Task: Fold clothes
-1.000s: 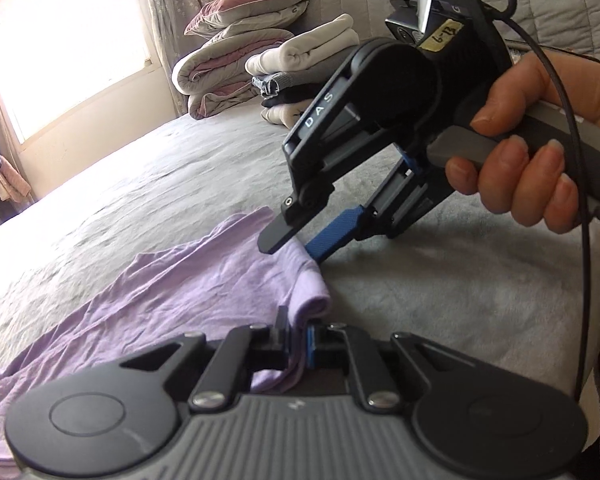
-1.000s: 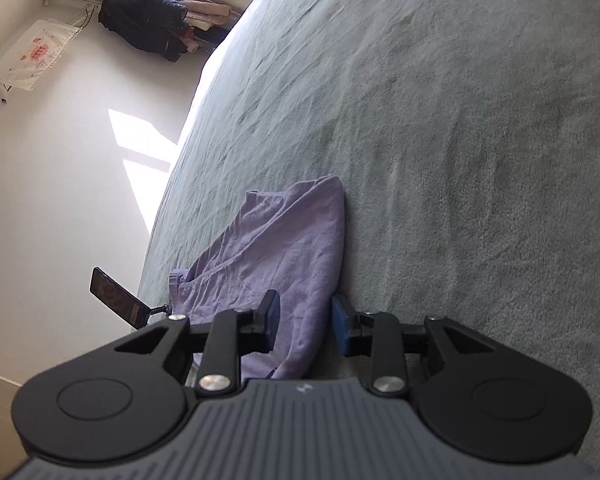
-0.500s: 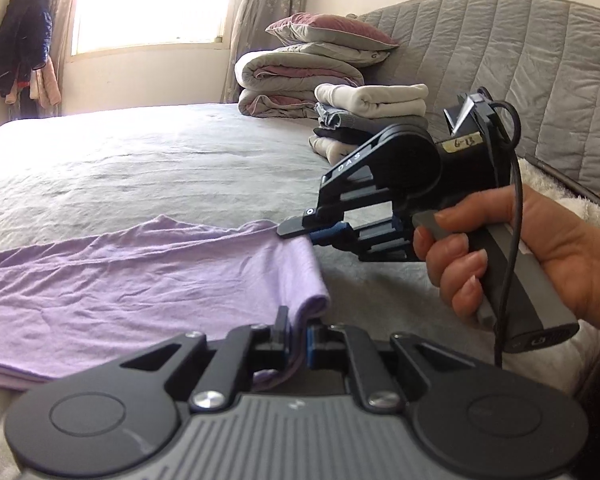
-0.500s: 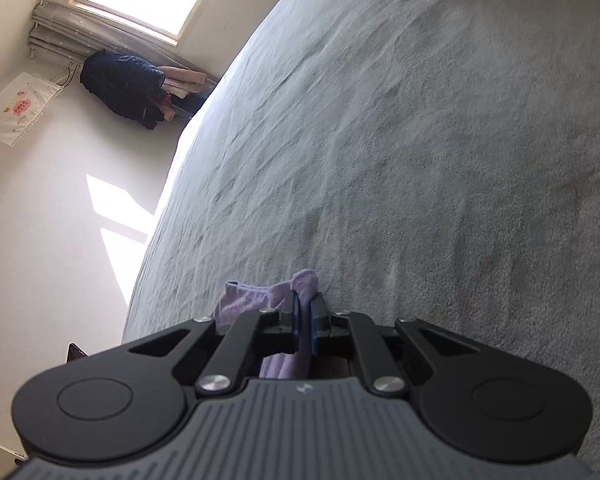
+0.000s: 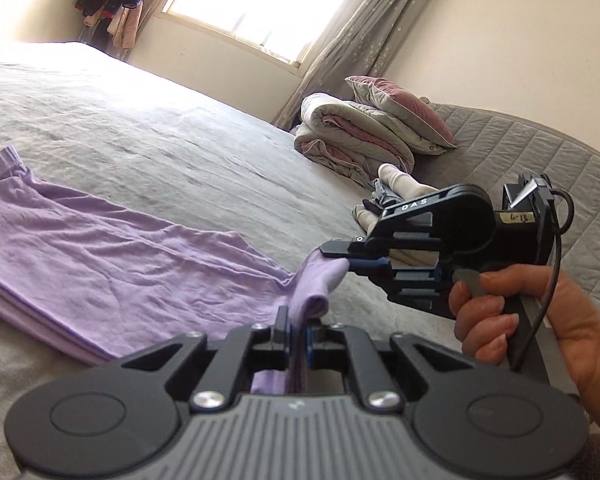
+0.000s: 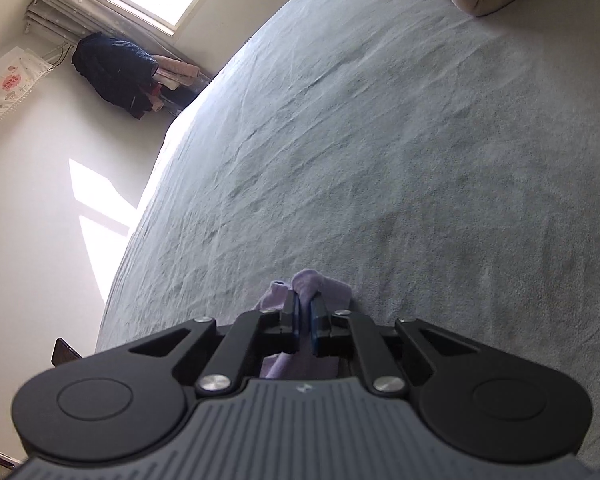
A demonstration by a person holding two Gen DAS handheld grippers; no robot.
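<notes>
Bedroom, daylight from a window (image 5: 256, 4); grey bedspread (image 5: 180, 152) covers the bed, with a folded quilt and pillow stack (image 5: 372, 132) and a small pile of folded clothes (image 5: 392, 188) near the quilted headboard (image 5: 540, 168). Lilac garment (image 5: 112, 264) lies mostly flat on the bedspread, far end spread out, near edge bunched and raised. Left gripper (image 5: 296, 334) is clamped on that near edge; right gripper (image 5: 340, 256), held in a hand (image 5: 540, 332), is pinched on the same edge just beside it, jaws nearly together with lilac cloth between the pads (image 6: 316, 316).
</notes>
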